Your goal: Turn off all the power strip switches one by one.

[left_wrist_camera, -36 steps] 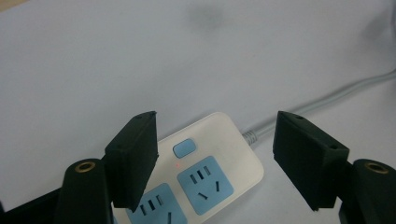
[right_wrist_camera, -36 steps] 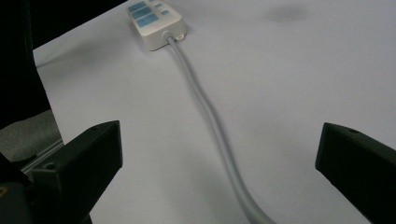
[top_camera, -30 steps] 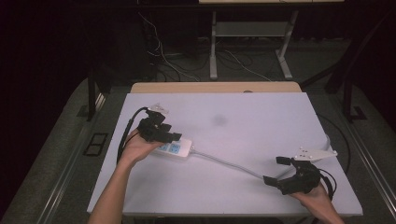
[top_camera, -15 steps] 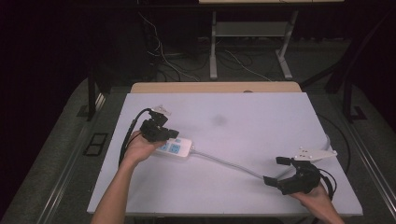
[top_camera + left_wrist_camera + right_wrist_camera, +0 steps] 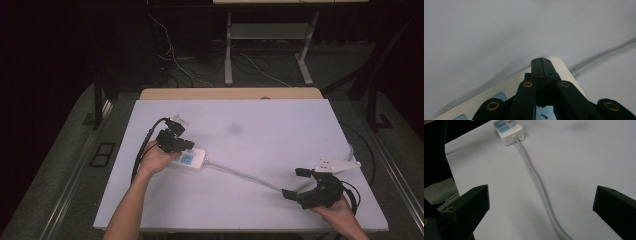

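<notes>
Dark floor and a tangle of black wires surround the white rectangular table (image 5: 260, 130), whose far edge meets a strip of pale wood (image 5: 230, 93). On the left half of the tabletop lies a white plastic power strip with blue switch panels (image 5: 192, 160), and from its right end a grey round cable (image 5: 245, 175) runs across the surface toward the near right corner.

At the left, the person's bare left forearm comes in from the near edge, and the hand holds the black left gripper (image 5: 187, 146) right over the power strip. In the left gripper view its two jaws are pressed flat together with nothing between them, their joined tip (image 5: 541, 62) over the strip's rounded end (image 5: 560, 63), just beside the spot where the ribbed cable collar (image 5: 574, 72) leaves the casing. Whether the tip actually touches the plastic cannot be told.

Near the right corner, the right hand holds the black right gripper (image 5: 295, 184) low over the table, with a grey three-cornered plate (image 5: 337, 164) on top. Its jaws stand wide apart, and in the right gripper view the grey cable (image 5: 541, 192) passes between them untouched, leading to the far-off power strip (image 5: 507, 130).
</notes>
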The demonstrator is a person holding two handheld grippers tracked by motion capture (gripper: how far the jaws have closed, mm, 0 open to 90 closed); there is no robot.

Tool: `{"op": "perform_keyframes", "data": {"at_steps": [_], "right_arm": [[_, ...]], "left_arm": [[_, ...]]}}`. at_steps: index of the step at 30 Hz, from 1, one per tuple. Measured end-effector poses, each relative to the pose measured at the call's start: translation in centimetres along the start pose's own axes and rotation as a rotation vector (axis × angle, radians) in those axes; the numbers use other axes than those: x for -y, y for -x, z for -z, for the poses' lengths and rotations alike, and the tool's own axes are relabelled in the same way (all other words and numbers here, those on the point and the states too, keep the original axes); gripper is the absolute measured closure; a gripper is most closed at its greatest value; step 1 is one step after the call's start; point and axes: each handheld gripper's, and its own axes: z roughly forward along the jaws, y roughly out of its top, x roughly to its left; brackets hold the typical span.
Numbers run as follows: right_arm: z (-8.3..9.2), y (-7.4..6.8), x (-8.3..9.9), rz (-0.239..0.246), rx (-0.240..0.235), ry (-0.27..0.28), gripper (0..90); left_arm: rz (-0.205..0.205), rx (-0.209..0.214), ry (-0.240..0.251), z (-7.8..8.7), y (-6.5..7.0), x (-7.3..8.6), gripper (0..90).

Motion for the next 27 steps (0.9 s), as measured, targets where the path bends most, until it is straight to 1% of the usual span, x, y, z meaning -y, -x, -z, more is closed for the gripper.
{"op": "perform_keyframes", "data": {"at_steps": [3,6,11,13,18,19,21,23,25,26,27], "right_arm": [[0.0,0.0,0.0,0.000,0.000,-0.001,0.5],[0.0,0.0,0.0,0.000,0.001,-0.003,0.5],[0.0,0.0,0.0,0.003,0.000,-0.002,0.5],[0.0,0.0,0.0,0.003,0.000,-0.002,0.5],[0.0,0.0,0.0,0.002,0.000,-0.002,0.5],[0.0,0.0,0.0,0.003,-0.001,-0.001,0.5],[0.1,-0.1,0.0,0.007,-0.002,0.002,0.5],[0.1,-0.1,0.0,0.007,-0.001,0.001,0.5],[0.1,0.0,0.0,0.006,-0.001,0.001,0.5],[0.1,0.0,0.0,0.006,0.000,0.001,0.5],[0.1,-0.1,0.0,0.006,0.001,0.001,0.5]], "left_arm": [[-0.001,-0.006,-0.012,-0.4,-0.1,0.0,89.2],[0.002,-0.019,-0.014,-0.6,-0.1,0.1,89.2],[-0.003,-0.020,-0.043,-1.1,-0.2,0.2,89.2],[-0.001,-0.014,-0.030,-1.1,-0.2,0.3,89.1],[0.009,-0.004,-0.019,-1.1,-0.3,0.5,89.1],[0.016,0.002,-0.020,-1.1,-0.4,0.5,89.2],[0.016,0.007,-0.020,-1.1,-0.5,0.6,89.4],[0.006,0.004,-0.021,-1.1,-0.4,0.6,89.5],[0.008,0.000,-0.022,-1.2,-0.3,0.5,89.6],[0.011,0.002,-0.024,-1.2,-0.4,0.5,89.6],[0.023,0.005,-0.024,-1.2,-0.4,0.5,89.7]]}}
